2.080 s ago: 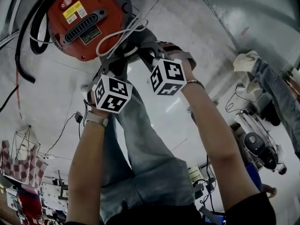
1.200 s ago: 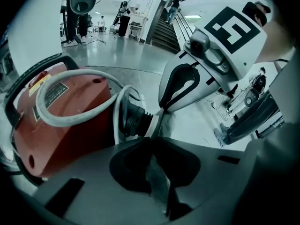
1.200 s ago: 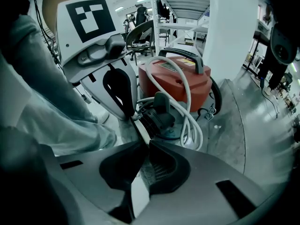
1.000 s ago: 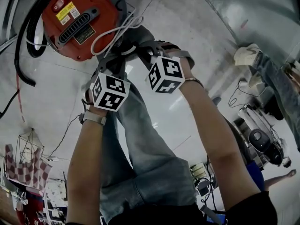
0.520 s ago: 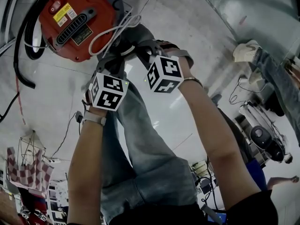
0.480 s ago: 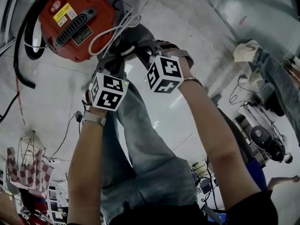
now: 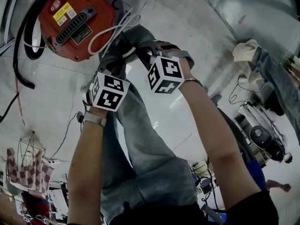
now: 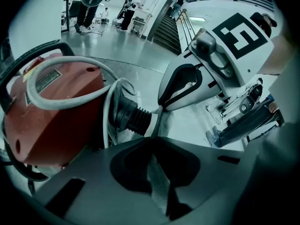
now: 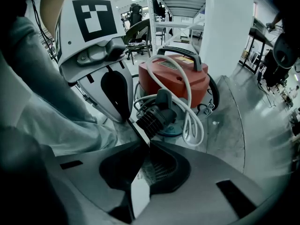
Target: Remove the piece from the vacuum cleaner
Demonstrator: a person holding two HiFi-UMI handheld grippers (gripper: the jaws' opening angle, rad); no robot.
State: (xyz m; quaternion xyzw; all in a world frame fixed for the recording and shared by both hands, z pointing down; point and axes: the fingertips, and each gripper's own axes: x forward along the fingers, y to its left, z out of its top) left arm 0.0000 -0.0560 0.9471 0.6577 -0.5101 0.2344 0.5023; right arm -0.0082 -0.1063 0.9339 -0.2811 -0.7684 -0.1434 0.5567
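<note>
The red vacuum cleaner (image 7: 75,20) stands on the floor with a white cord (image 7: 110,29) looped over it. A black ribbed hose cuff (image 9: 157,118) sticks out of its front, also in the left gripper view (image 8: 131,118). My left gripper (image 8: 157,121) is shut, its thin tips touching the end of that cuff. My right gripper (image 9: 140,128) is shut too, its tips at the cuff's near side. In the head view both grippers, left (image 7: 115,60) and right (image 7: 140,48), meet just below the vacuum. What the tips pinch there is hidden.
A black hose (image 7: 21,41) curls round the vacuum's left side. A person's jeans leg (image 7: 140,144) runs under both arms. A white pillar (image 9: 229,27) rises right of the vacuum. Another person's legs (image 7: 276,88) and equipment with cables (image 7: 258,135) are at the right.
The head view has drifted a little, so the vacuum sits slightly more up and left. Both grippers stay shut at the hose cuff, hardly moved.
</note>
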